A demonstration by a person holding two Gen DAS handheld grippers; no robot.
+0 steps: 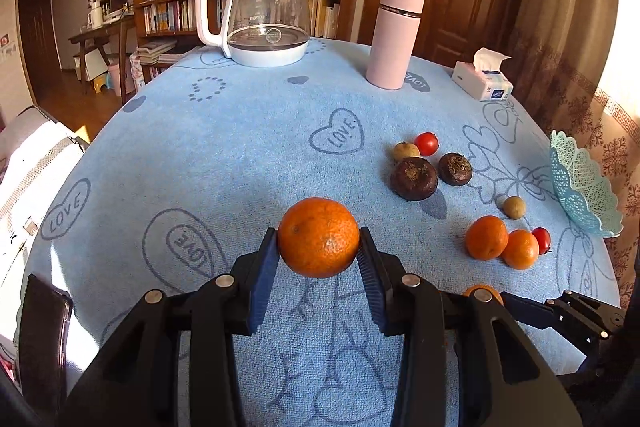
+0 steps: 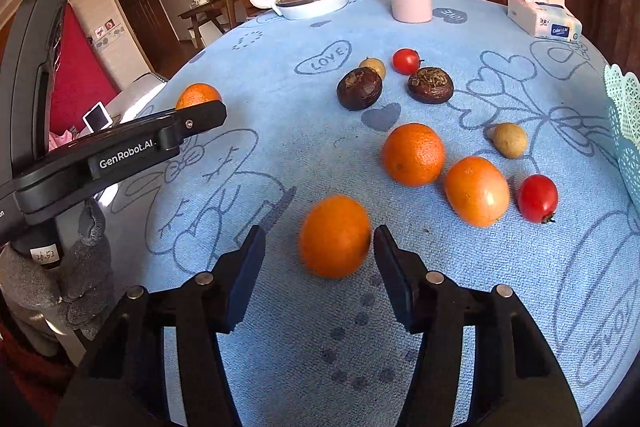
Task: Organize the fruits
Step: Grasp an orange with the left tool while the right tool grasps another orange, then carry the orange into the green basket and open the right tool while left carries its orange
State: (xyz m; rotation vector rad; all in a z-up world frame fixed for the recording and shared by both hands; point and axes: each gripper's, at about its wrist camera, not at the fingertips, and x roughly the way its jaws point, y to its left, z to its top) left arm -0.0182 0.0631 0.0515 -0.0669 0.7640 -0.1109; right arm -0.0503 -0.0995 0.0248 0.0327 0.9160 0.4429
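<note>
My left gripper (image 1: 319,247) is shut on an orange (image 1: 319,237) and holds it above the blue tablecloth (image 1: 224,147); the same orange shows in the right wrist view (image 2: 198,95). My right gripper (image 2: 320,247) is open around another orange (image 2: 335,235) that lies on the cloth; its right pad touches it, the left stands apart. Two more oranges (image 2: 413,154) (image 2: 477,191), two red tomatoes (image 2: 538,198) (image 2: 406,61), two dark brown fruits (image 2: 359,89) (image 2: 430,84) and two small tan fruits (image 2: 509,140) (image 2: 373,67) lie beyond. A teal lattice basket (image 2: 624,131) stands at the right edge.
A glass kettle (image 1: 266,23), a pink bottle (image 1: 394,39) and a tissue pack (image 1: 482,81) stand at the table's far side. The table edge curves down on the left, with a dark chair (image 1: 44,339) beside it. Bookshelves and a wooden door stand behind.
</note>
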